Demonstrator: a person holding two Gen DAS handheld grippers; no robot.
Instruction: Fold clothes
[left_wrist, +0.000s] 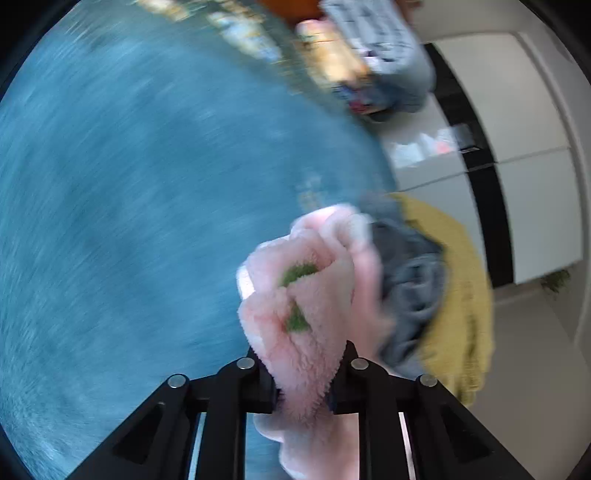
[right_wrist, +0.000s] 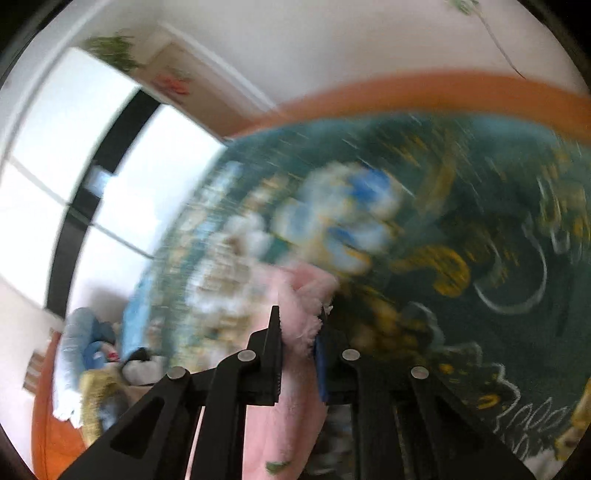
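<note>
Left wrist view: left claw (left_wrist: 303, 387) pinches the pink fleece garment (left_wrist: 314, 295); right claw (right_wrist: 299, 347) clamps it too. Unfolded clothes (left_wrist: 417, 288) wait at three o'clock; folding seems barely begun.

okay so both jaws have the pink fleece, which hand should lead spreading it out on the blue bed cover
Left, probably. The left gripper has the pink fleece pinched with open blue bed cover ahead of it. The right gripper, also shut on the fleece, faces the patterned bedding. Both views are blurred.
</note>
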